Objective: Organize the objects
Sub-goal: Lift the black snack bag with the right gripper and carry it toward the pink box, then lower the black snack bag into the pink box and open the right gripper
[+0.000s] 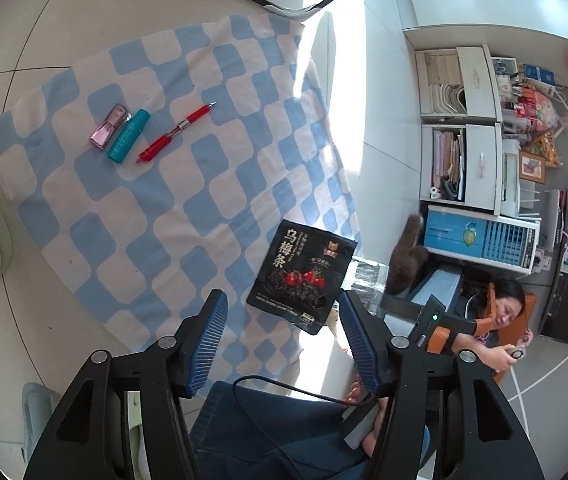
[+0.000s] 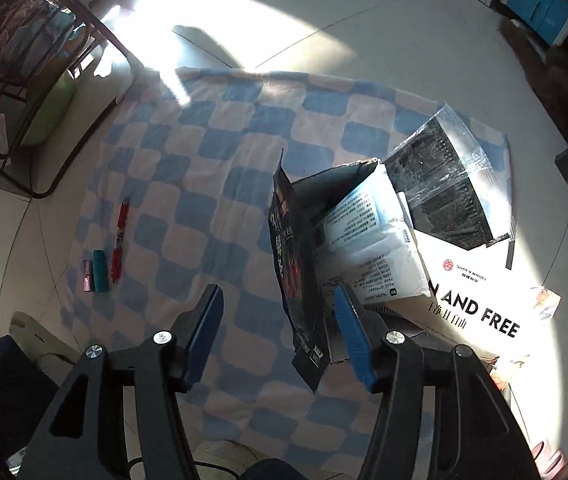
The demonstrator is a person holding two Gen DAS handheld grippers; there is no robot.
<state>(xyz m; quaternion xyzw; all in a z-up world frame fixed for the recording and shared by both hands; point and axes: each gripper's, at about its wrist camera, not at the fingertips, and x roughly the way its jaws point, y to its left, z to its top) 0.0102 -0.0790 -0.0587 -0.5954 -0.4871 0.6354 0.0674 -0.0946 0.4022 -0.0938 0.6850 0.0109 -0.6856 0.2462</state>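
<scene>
Both of your grippers hang over a blue-and-white checked cloth spread on the tiled floor. Your left gripper has its jaws apart with nothing pressed between the blue pads; past its tips a black snack pouch with red fruit printed on it shows, at the cloth's right edge. Whether that pouch lies flat or leans you cannot tell from the left wrist view.

In the right wrist view your right gripper also has its jaws open and grips nothing. The same black snack pouch stands on edge just ahead of the jaws, its lower corner reaching down between the two fingers without either pad touching it. It leans against a white packet covered in small print. Just beyond the packet is a clear bag with dark contents, and beside them a white carton with large black lettering.

Well apart from the pouch, on the far left part of the cloth, three small things lie side by side: a pink nail polish bottle, a teal tube touching it, and a red pen just beside the tube.
</scene>
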